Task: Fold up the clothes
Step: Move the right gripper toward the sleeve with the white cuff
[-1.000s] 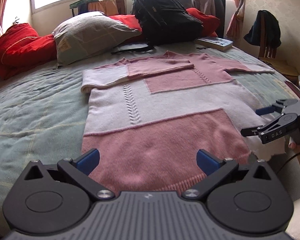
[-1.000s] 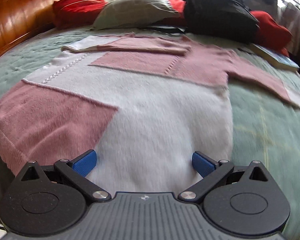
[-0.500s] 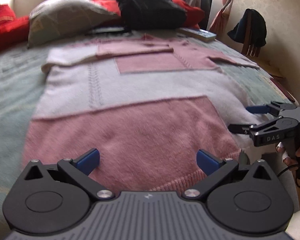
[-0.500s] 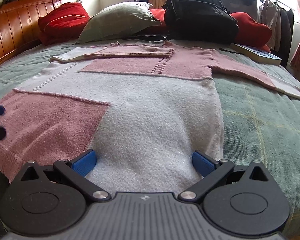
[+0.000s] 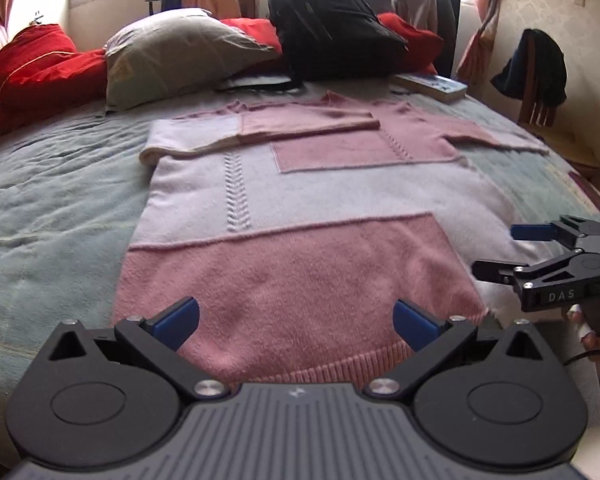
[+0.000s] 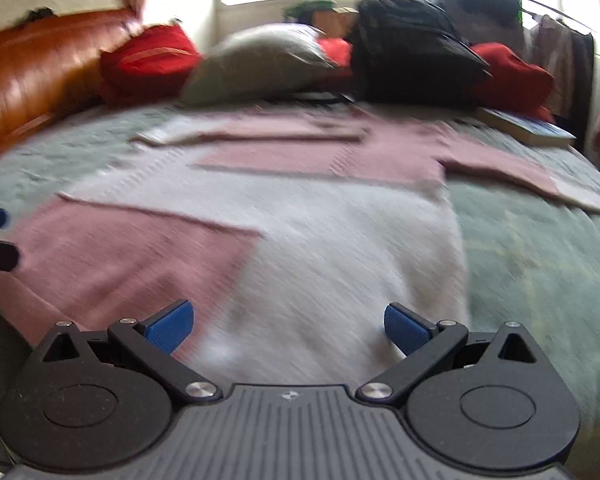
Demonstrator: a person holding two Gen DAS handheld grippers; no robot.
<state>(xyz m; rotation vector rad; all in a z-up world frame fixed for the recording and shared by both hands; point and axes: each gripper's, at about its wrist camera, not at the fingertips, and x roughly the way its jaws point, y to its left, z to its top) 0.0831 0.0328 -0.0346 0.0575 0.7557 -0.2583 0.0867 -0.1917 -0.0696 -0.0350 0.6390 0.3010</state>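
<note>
Sweater (image 5: 300,216) lying flat on bed (image 5: 52,208), soft, limp knit; left tongs (image 5: 296,320) and right tongs (image 6: 286,324) gaping wide, empty; ribbed hem (image 5: 300,368) corners looking best to pinch.

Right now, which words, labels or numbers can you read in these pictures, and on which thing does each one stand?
"DAS": on the side of the right gripper, left wrist view.
Book cover: print too small to read.
Right wrist view: blurred, no text readable.
</note>
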